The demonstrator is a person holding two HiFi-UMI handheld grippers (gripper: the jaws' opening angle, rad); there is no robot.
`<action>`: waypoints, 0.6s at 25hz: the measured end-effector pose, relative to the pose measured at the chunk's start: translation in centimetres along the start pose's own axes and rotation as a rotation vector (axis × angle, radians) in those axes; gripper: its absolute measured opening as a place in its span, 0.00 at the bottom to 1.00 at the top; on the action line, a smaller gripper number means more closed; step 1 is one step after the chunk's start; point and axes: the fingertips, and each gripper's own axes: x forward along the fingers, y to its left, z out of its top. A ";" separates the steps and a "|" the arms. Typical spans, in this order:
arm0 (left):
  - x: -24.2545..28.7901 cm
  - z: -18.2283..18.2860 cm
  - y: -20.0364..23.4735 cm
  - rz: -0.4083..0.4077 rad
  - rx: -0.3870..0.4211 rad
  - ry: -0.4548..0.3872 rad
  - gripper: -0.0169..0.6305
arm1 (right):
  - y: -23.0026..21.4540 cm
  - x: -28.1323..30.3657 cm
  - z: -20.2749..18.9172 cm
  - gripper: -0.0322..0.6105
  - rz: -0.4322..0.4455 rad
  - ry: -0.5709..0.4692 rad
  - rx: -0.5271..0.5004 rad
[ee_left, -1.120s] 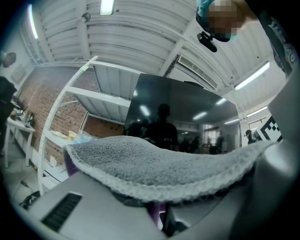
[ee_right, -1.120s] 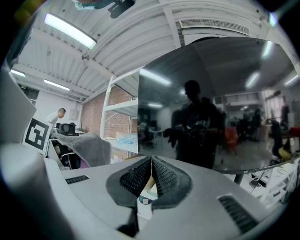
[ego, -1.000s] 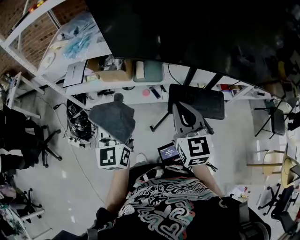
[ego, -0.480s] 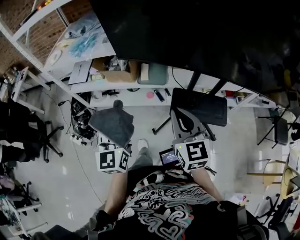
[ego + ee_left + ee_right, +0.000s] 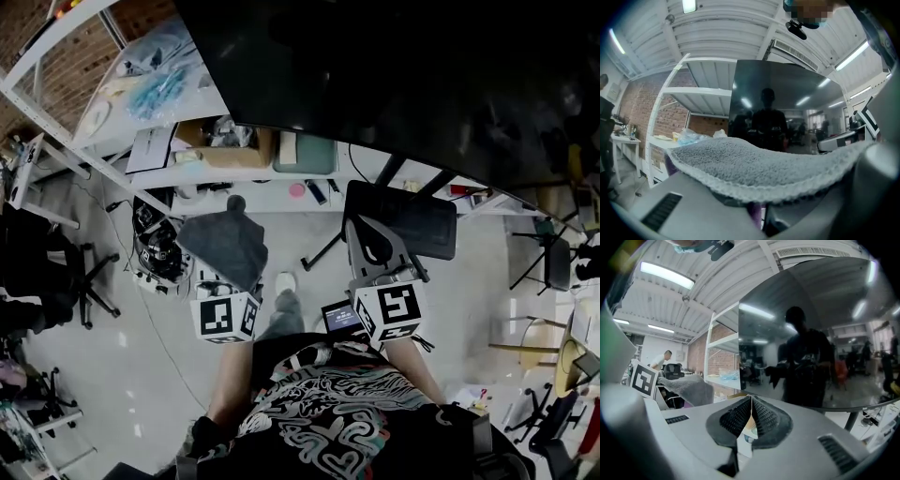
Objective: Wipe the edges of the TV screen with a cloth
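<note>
While near the TV (image 5: 394, 66), cardboard box (image 5: 228, 151), clutter (image 5: 231, 129) inside.

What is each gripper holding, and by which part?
Left gripper holds the cloth near its hemmed edge; the cloth drapes over the jaws, hiding the exact pinch. Right gripper: jaws together, empty.

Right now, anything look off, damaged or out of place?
Nothing stands out. The TV screen shows only reflections, no cracks or smears that I can see. The cloth drapes across the jaws of the left gripper, clear of the screen. The right gripper is shut and empty.
</note>
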 end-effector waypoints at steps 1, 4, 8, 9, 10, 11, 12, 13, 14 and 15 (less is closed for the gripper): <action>0.9 -0.1 0.4 -0.008 0.005 0.000 0.08 | -0.2 0.9 0.1 0.10 -0.005 0.001 -0.002; 3.8 -0.6 1.6 -0.031 0.015 0.005 0.07 | -0.7 3.7 -0.3 0.10 -0.022 0.014 0.003; 7.7 -1.1 3.6 -0.062 0.013 0.007 0.07 | -0.8 7.6 0.1 0.10 -0.030 0.021 0.000; 8.7 -1.2 4.1 -0.068 0.014 0.011 0.07 | -0.8 8.6 0.3 0.10 -0.033 0.023 -0.001; 9.7 -1.5 4.6 -0.074 0.015 0.017 0.08 | -0.9 9.5 0.3 0.10 -0.036 0.028 0.000; 10.6 -1.7 5.1 -0.078 0.016 0.023 0.08 | -1.0 10.4 0.3 0.10 -0.040 0.034 0.003; 11.4 -2.0 5.5 -0.082 0.017 0.030 0.08 | -1.2 11.3 0.1 0.10 -0.044 0.041 0.007; 12.3 -2.3 5.9 -0.085 0.018 0.036 0.08 | -1.4 12.1 0.0 0.10 -0.049 0.047 0.012; 13.1 -2.5 6.2 -0.090 0.019 0.041 0.07 | -1.6 12.8 -0.1 0.10 -0.055 0.053 0.017; 13.8 -2.7 6.5 -0.095 0.019 0.046 0.07 | -1.8 13.6 -0.2 0.10 -0.060 0.059 0.021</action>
